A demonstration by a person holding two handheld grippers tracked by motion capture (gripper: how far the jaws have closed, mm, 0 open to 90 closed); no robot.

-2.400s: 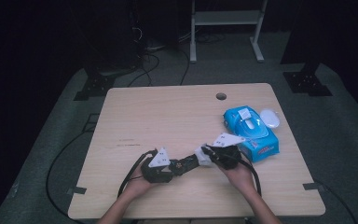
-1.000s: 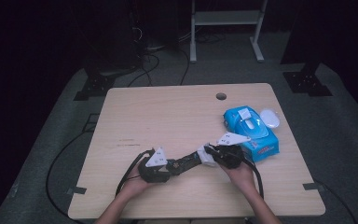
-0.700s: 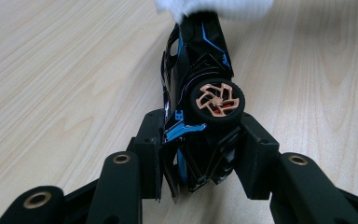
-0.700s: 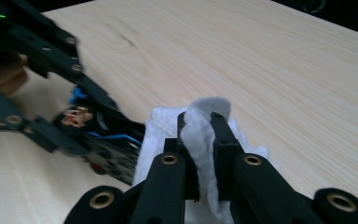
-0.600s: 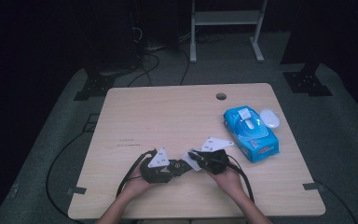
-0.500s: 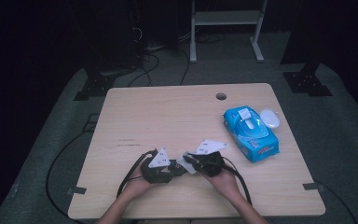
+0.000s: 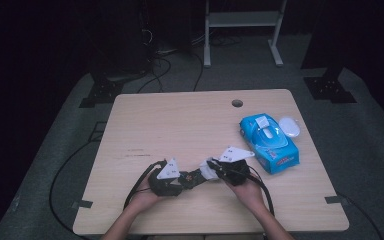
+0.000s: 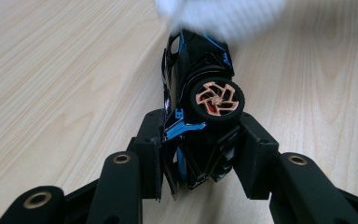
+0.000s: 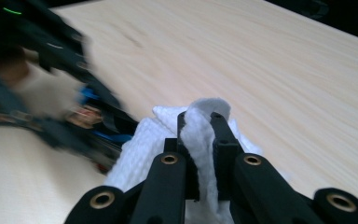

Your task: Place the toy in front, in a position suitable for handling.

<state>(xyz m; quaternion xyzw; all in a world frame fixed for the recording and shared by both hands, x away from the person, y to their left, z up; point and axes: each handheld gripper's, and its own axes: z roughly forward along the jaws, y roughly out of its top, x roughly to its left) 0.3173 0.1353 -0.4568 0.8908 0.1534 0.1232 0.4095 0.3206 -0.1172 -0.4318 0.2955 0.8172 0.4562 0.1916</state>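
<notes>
Black jaws of the left claw (image 8: 200,154) pinch a toy car (image 8: 198,88) across its rear, one pad on each flank, with the car turned on its side so that a wheel with an orange rim faces the camera. The car is black with blue lines, and its nose points away toward twelve o'clock in the left gripper view, where a blurred white wipe (image 8: 221,16) lies against it.

In the right gripper view the right claw (image 9: 203,140) has its jaws pressed together on a fold of that white wipe (image 9: 168,140), which bunches up between and below them. The blurred car (image 9: 91,121) and the other gripper sit at about ten o'clock from the jaws there, with the wipe touching the car.

From the high view, the two claws meet near the six o'clock edge of the desk (image 7: 180,120), the left claw (image 7: 187,179) at the left and the right claw (image 7: 212,167) just beside it at its two o'clock, the wipe (image 7: 207,172) a pale patch between them. A hand grips each tool, and the forearms enter from six o'clock.

At about two o'clock from the right claw, near it but apart, lies a blue pack of wipes (image 7: 270,142) with its lid flipped open. A round hole (image 7: 237,103) sits in the desk toward twelve o'clock.
</notes>
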